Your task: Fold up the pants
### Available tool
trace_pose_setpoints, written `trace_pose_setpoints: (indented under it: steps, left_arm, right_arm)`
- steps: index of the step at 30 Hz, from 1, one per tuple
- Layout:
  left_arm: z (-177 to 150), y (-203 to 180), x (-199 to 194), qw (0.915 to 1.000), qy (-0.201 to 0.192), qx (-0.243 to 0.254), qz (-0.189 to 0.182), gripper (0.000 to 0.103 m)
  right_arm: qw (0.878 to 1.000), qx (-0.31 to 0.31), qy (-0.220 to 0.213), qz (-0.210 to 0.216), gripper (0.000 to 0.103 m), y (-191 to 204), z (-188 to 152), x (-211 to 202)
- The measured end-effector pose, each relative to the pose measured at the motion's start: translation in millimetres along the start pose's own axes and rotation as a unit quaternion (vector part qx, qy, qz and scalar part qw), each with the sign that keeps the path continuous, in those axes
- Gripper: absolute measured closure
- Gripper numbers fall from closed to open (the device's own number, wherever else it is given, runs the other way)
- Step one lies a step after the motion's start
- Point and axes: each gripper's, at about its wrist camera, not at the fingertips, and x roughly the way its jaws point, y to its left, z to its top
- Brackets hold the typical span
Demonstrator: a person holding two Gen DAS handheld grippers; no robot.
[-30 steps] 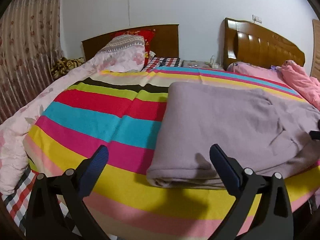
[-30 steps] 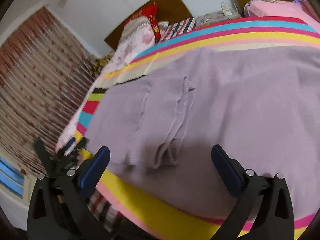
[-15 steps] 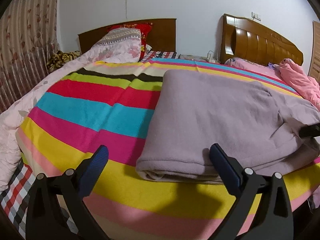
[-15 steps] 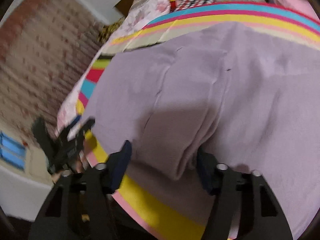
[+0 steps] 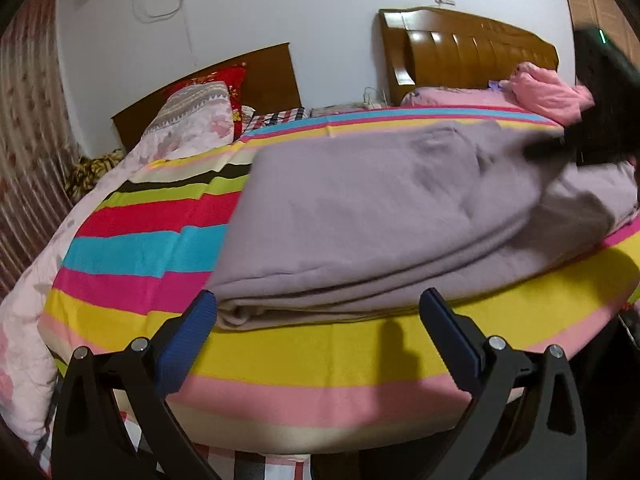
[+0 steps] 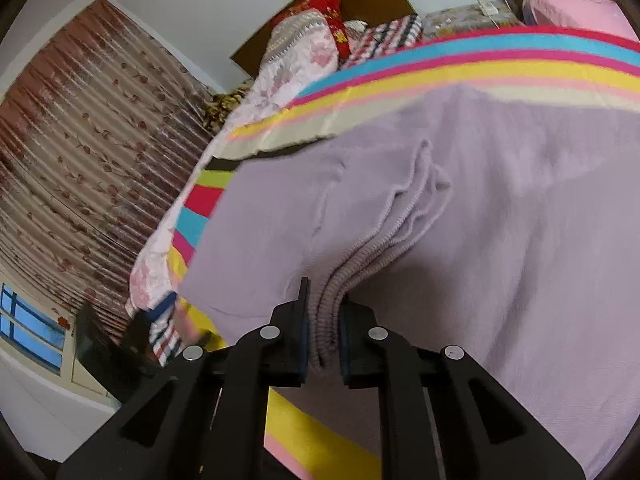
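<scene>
The lilac pants (image 5: 360, 216) lie folded on the striped bedspread (image 5: 160, 240) of the bed. Only the right wrist view shows their ribbed waistband (image 6: 344, 280) pinched in the right gripper (image 6: 323, 320), jaws narrow on it. The left wrist view shows the left gripper (image 5: 320, 320), jaws wide, just before the stacked fold edge.

I see a striped bedsheet (image 5: 152, 240) on the bed, floral pillow (image 5: 192, 120) against a red cushion (image 5: 232, 80), two wooden headboards (image 5: 460, 52), pink quilt (image 5: 548, 92), patterned curtain (image 6: 80, 140)
</scene>
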Motion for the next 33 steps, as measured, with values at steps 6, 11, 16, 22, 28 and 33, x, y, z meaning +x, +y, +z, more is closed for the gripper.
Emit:
trace_pose_setpoints:
  steps: [6,11,16,22,28,33]
  left_arm:
    - [6.0,14.1,6.3,0.9986,0.000,-0.049,0.021,0.002]
    - [13.9,37.3,23.4,0.9952,0.015,-0.070,0.067,0.002]
    - [11.9,102.9,21.5,0.9775,-0.010,-0.186,0.099,0.001]
    - [-3.7,93.6,38.6,0.9831,0.027,-0.134,0.122,0.001]
    - [-0.4,90.3,33.3,0.9818,0.030,-0.126,0.139,0.001]
    - [0.8,76.2,28.0,0.9825,0.030,-0.097,0.157,0.001]
  right_arm:
    - [0.997,-0.064,-0.042,0.016,0.090,55.5,48.7,-17.5]
    - [0.991,-0.113,-0.073,0.026,0.090,100.3,74.6,-34.2]
    - [0.991,-0.100,-0.089,0.020,0.090,80.3,60.5,-45.6]
    - [0.999,-0.006,0.012,-0.043,0.090,-15.7,-8.0,22.0]
    - [0.999,-0.010,-0.010,-0.032,0.090,-11.8,-15.0,7.7]
    - [0.998,-0.020,-0.020,-0.051,0.090,-15.2,-25.5,-3.7]
